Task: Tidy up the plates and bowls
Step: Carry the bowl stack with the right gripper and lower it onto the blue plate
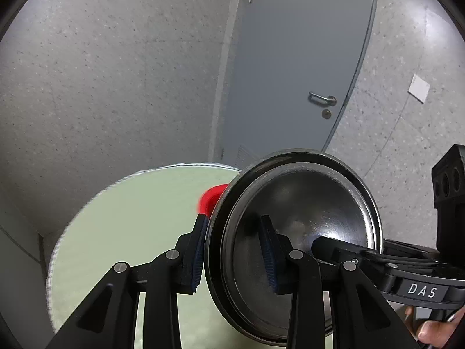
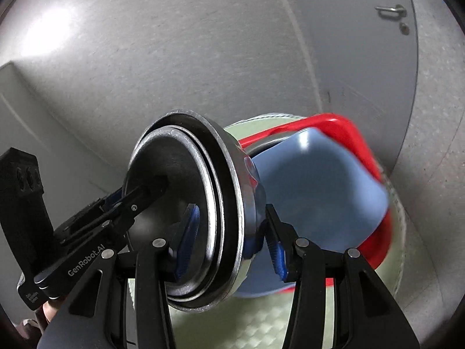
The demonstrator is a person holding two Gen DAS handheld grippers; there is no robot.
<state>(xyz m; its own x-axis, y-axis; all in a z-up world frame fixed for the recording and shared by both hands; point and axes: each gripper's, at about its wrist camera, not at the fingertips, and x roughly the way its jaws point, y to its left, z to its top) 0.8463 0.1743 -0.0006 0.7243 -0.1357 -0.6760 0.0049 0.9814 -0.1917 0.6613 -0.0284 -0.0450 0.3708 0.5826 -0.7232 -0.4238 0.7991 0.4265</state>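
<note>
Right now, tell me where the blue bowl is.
In the right wrist view the blue bowl sits right of centre inside the red basket, just behind the stacked metal bowls both grippers hold.

Nested bowls (image 1: 302, 232) held up over the counter (image 1: 125, 232), clamped from both sides.
Left gripper (image 1: 235, 256) on the rim at 9 o'clock, right gripper (image 2: 232, 244) opposite; tray (image 2: 369, 192) behind at 1 o'clock, door (image 1: 290, 67) at 12.

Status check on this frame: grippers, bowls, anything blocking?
Left gripper and right gripper both shut on the stacked metal bowls, opposite rims, stack tilted on edge above the green table. Red tray with blue plate close behind.
</note>
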